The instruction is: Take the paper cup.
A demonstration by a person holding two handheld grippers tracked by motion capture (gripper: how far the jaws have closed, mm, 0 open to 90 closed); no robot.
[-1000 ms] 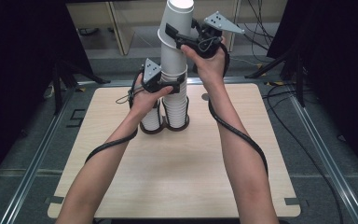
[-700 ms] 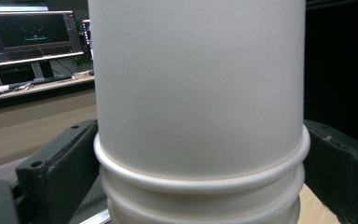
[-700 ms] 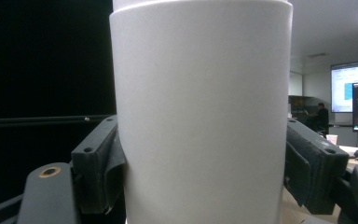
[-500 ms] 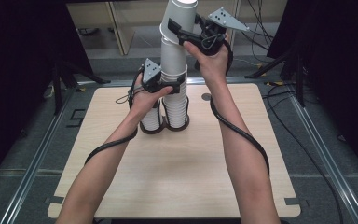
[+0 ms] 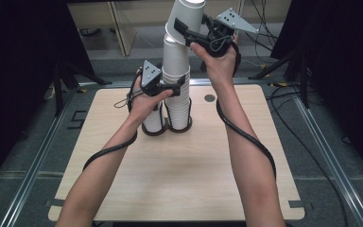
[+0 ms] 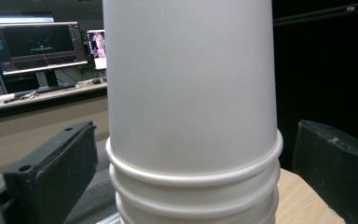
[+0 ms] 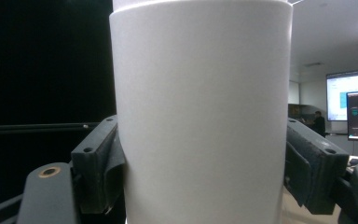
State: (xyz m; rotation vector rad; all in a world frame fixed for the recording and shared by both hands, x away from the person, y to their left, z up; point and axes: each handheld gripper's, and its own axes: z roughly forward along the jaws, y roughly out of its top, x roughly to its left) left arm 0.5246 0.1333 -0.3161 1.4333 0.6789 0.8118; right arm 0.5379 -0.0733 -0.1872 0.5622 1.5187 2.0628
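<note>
A tall stack of upside-down white paper cups point(image 5: 176, 61) point(image 6: 191, 93) stands at the back of the wooden table point(image 5: 170, 179), with a shorter stack point(image 5: 153, 122) touching it on the left. My left gripper point(image 5: 177, 86) point(image 6: 191, 177) is open around the tall stack at mid height. Its jaws have just been opening, and a gap shows on each side of the cups. My right gripper point(image 5: 185, 23) point(image 7: 205, 163) is shut on the top cup point(image 5: 189, 12) point(image 7: 205, 93), which is tilted to the right over the stack, both pads pressing its sides.
Dark rings point(image 5: 168, 130) circle the feet of both stacks. A small round dark spot point(image 5: 210, 98) marks the table to the right of them. Gripper cables trail along both forearms. Floor cables point(image 5: 283, 90) and dark stands lie beyond the table's right edge.
The right gripper has shifted slightly up and to the right, tipping the top cup further off the stack. The left hand has stayed at the stack.
</note>
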